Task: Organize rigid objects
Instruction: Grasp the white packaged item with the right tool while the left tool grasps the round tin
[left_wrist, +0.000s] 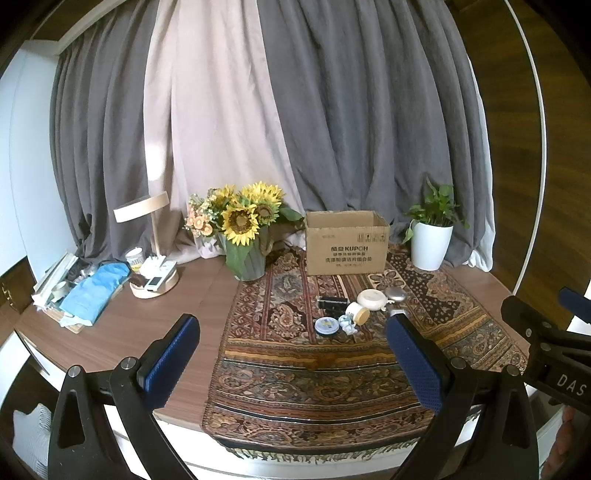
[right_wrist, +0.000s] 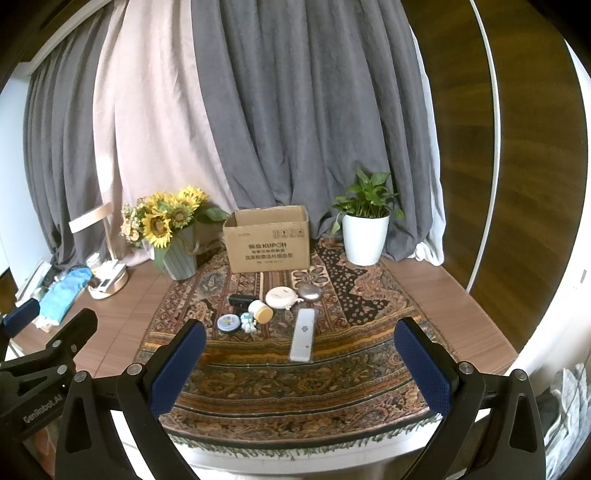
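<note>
Left tool (left_wrist: 291, 350) and right tool (right_wrist: 299, 354) both spread apart, holding nothing — small items clustered on rug (right_wrist: 332, 373) before cardboard box (right_wrist: 267, 242); white remote (right_wrist: 303, 334) lies nearest.

Cardboard box (right_wrist: 266, 239): "KUPOH". Left gripper (right_wrist: 27, 369): "GenRobot.AI".

Left gripper (left_wrist: 291, 354) open, cardboard box (left_wrist: 346, 246) on patterned cloth (left_wrist: 325, 369)
</note>
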